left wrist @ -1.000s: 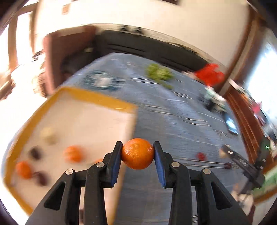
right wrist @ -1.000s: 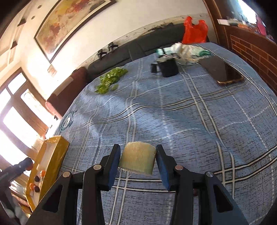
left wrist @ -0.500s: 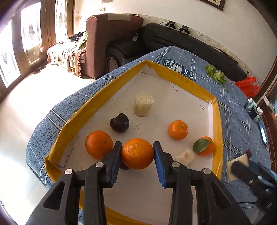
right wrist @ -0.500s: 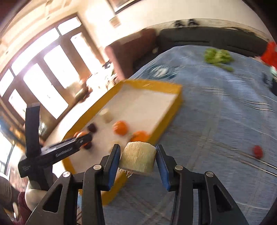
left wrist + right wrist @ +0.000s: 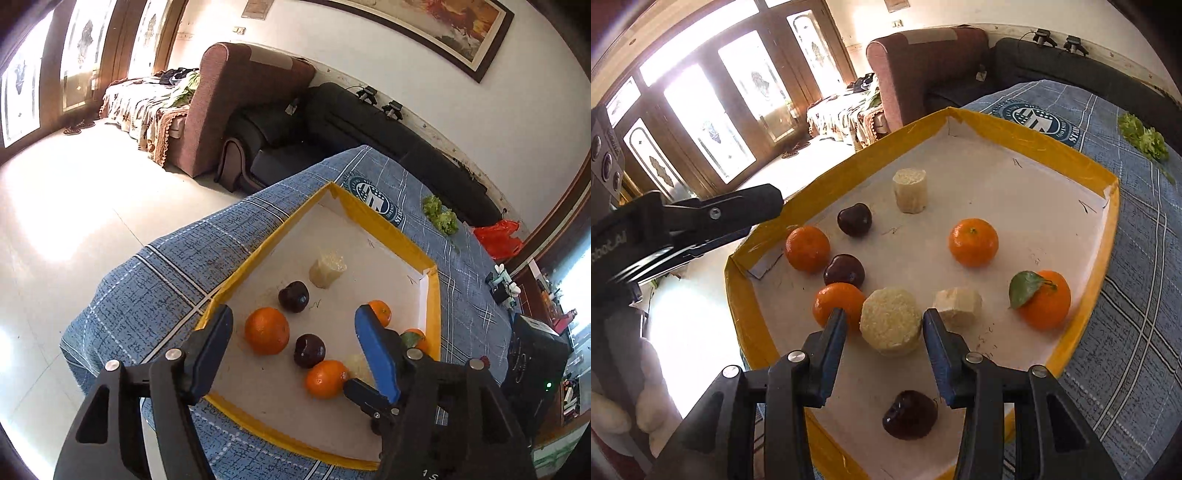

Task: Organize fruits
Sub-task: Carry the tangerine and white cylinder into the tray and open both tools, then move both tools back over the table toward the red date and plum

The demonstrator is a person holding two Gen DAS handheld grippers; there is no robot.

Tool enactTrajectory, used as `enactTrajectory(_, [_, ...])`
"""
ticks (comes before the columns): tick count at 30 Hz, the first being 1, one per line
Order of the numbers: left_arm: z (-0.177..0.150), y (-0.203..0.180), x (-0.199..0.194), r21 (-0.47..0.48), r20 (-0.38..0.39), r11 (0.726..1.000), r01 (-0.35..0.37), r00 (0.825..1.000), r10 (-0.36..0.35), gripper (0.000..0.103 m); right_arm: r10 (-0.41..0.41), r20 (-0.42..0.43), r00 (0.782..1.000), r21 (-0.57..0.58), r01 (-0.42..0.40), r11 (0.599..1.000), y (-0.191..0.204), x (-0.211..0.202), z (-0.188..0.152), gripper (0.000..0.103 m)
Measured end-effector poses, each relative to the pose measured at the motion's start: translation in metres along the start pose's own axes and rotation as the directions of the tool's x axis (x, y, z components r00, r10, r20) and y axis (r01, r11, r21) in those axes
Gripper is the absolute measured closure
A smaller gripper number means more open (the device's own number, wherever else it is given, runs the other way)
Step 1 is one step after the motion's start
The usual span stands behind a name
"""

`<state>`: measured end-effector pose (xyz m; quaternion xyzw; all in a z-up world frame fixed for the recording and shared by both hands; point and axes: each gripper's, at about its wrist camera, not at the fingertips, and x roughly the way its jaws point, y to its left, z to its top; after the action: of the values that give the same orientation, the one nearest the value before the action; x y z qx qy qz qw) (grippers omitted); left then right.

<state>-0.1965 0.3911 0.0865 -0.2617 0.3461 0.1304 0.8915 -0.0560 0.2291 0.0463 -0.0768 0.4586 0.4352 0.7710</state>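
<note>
Both tongs now hang over the tray (image 5: 1106,236), having swung in from the desk (image 5: 155,295). Left tongs (image 5: 291,334) have just sprung apart, empty; their orange (image 5: 325,378) lies in the tray. Right tongs (image 5: 884,328) are easing apart around the pale chunk (image 5: 890,321), apparently resting there, not gripped. Both deliveries look done.

Both cameras ride behind their fingers, looking steeply down. The left wrist view faces the yellow-rimmed tray (image 5: 432,295) from its near corner, sofa (image 5: 369,125) behind. The right wrist view sits closer over that tray (image 5: 1108,236) — the shared ground — with the left gripper (image 5: 764,206) at its left edge.
</note>
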Motion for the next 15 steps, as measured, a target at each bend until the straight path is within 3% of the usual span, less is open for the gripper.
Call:
enactTrajectory(7, [0.006,-0.003,-0.022,-0.022,0.048,1.000,0.015,0.999,-0.014,0.029,-0.003,0.066,0.998,-0.011,0.004,1.000,0.003,-0.024,0.000,0.045])
enactTrajectory(11, [0.004,-0.016,-0.029,-0.006,0.045,0.999,0.031,0.999,-0.031,0.028,-0.037,0.145,0.989,0.034,0.032,0.999,-0.016,-0.056,-0.009,0.036])
enactTrajectory(15, [0.000,-0.035,-0.039,0.006,0.020,0.995,0.096,0.995,-0.096,0.028,-0.074,0.197,0.978,0.106,0.054,0.993,-0.047,-0.085,-0.020,0.035])
